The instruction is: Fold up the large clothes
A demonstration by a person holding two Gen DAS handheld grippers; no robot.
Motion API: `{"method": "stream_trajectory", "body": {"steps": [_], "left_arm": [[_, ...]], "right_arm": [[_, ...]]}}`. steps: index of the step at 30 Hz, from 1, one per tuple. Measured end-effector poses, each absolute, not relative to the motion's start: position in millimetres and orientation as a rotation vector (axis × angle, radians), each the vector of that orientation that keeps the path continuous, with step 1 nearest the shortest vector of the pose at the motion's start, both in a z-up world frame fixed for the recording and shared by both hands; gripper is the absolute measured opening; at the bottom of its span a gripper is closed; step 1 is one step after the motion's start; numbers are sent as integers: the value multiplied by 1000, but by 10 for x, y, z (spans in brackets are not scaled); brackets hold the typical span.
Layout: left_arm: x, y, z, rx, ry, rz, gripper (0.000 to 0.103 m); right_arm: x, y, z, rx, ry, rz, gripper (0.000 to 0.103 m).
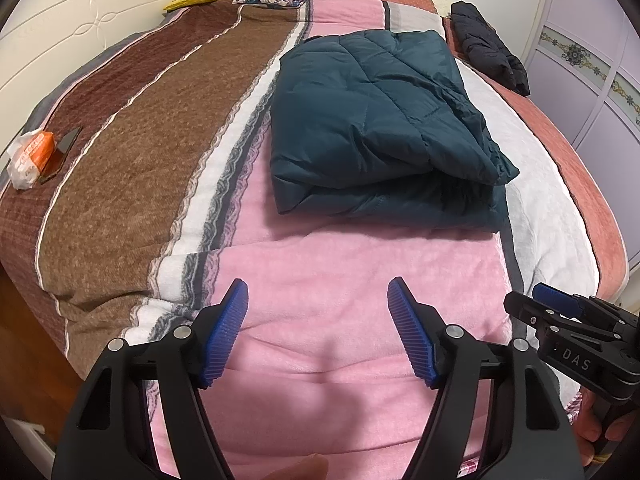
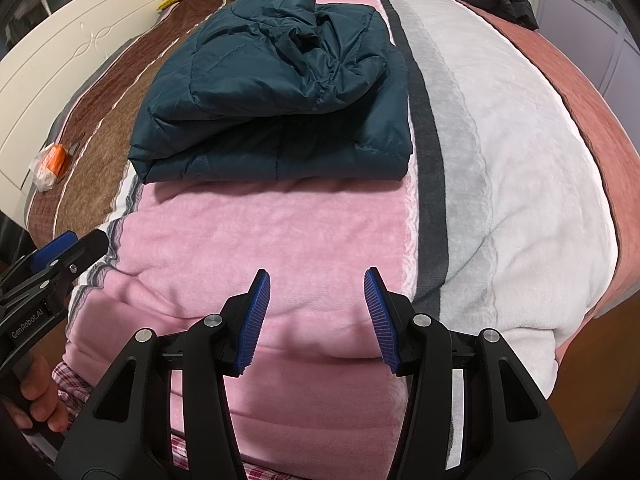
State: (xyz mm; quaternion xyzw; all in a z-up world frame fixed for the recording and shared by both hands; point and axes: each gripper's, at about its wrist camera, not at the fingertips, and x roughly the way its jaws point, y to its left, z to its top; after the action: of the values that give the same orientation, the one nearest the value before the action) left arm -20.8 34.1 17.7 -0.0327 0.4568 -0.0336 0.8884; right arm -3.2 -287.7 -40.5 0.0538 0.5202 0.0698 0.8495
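A dark teal quilted puffer jacket [image 1: 376,120] lies folded on the pink stripe of the striped fleece bed blanket [image 1: 320,272]. Both the left tool [image 1: 318,332] and right tool [image 2: 317,320] hover near it, jaws apart, gripping nothing.

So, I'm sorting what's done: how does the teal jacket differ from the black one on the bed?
The teal jacket lies folded into a flat, squarish stack on the pink stripe, near both open grippers; the black jacket sits far off by the bed's far edge as a narrow, bunched bundle. The teal one looks much larger in both views. Both are puffy, quilted garments, and neither is gripped.
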Motion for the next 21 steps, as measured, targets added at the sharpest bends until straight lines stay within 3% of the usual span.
{"method": "stream_trajectory", "body": {"steps": [21], "left_arm": [[-204,362,171,-72,956,-56,67]], "right_arm": [[-37,-2865,-410,110,1099,148,49]]}}
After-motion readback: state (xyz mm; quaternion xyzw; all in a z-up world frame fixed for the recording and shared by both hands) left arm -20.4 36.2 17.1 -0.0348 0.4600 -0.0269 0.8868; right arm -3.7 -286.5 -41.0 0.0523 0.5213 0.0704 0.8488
